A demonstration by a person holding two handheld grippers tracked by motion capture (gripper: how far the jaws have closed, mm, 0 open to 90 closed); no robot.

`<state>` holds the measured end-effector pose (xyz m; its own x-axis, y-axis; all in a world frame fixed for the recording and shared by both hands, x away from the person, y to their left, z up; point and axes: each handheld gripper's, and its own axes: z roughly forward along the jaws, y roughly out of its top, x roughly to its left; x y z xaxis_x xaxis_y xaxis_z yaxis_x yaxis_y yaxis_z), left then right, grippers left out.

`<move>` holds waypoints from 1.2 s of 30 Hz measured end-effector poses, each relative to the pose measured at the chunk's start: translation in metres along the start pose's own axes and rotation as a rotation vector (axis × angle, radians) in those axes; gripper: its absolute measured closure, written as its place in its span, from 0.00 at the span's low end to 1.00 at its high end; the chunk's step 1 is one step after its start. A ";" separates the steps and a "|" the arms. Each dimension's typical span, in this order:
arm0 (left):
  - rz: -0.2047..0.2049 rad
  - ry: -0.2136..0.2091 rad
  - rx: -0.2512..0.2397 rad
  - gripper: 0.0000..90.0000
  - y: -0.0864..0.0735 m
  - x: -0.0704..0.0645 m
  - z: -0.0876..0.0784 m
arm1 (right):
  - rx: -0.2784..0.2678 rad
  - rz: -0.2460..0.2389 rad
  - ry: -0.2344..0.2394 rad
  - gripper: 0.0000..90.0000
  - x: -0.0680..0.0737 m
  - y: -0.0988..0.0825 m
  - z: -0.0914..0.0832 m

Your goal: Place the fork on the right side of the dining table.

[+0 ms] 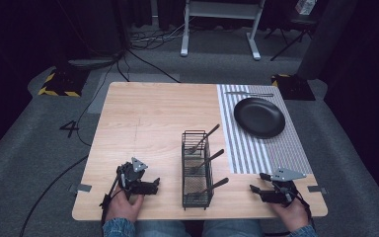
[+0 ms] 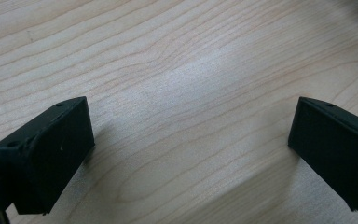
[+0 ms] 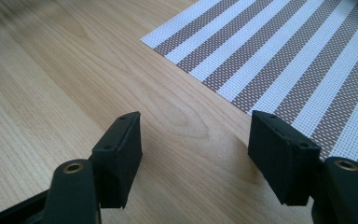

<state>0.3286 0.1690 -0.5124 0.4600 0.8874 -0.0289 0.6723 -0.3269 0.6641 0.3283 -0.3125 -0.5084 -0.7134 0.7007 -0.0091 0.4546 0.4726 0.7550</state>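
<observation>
- Wire basket (image 1: 197, 170) stands on the desk (image 1: 148, 118) between both tongs, long axis running near to far; three utensil handles lean right.
- Left tongs (image 1: 154, 185): wide open, empty, over bare wood.
- Right tongs (image 1: 253, 188): wide open, empty, beside the striped mat (image 3: 284, 60).

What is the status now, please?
Left gripper open, empty, on table. Right gripper open, empty, beside striped mat. Cutlery basket between them, untouched. Nothing in the way.

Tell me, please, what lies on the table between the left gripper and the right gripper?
In the high view, a black wire caddy holding three utensils stands between the left gripper and the right gripper, with bare wooden table on either side.
</observation>
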 end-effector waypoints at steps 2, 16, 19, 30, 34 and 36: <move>0.001 0.000 0.000 0.00 0.000 0.000 0.000 | 0.001 0.000 -0.001 0.38 0.000 0.000 0.000; 0.001 0.000 0.000 0.00 0.000 0.000 0.000 | -0.002 0.004 -0.007 0.40 0.000 0.000 0.000; 0.001 0.000 0.000 0.00 0.000 0.000 0.000 | -0.002 0.005 -0.009 0.40 0.000 0.000 0.000; 0.001 -0.001 0.002 0.00 0.000 0.000 0.000 | 0.003 0.032 0.001 0.46 0.001 0.005 -0.005; 0.000 -0.002 0.002 0.00 0.000 0.000 0.000 | -0.036 0.047 0.014 0.47 0.006 0.014 -0.022; 0.001 -0.001 0.002 0.00 0.000 0.000 0.000 | -0.046 0.045 0.017 0.48 0.009 0.018 -0.028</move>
<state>0.3288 0.1692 -0.5122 0.4617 0.8865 -0.0290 0.6731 -0.3289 0.6624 0.3152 -0.3128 -0.4763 -0.7019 0.7114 0.0363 0.4616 0.4155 0.7838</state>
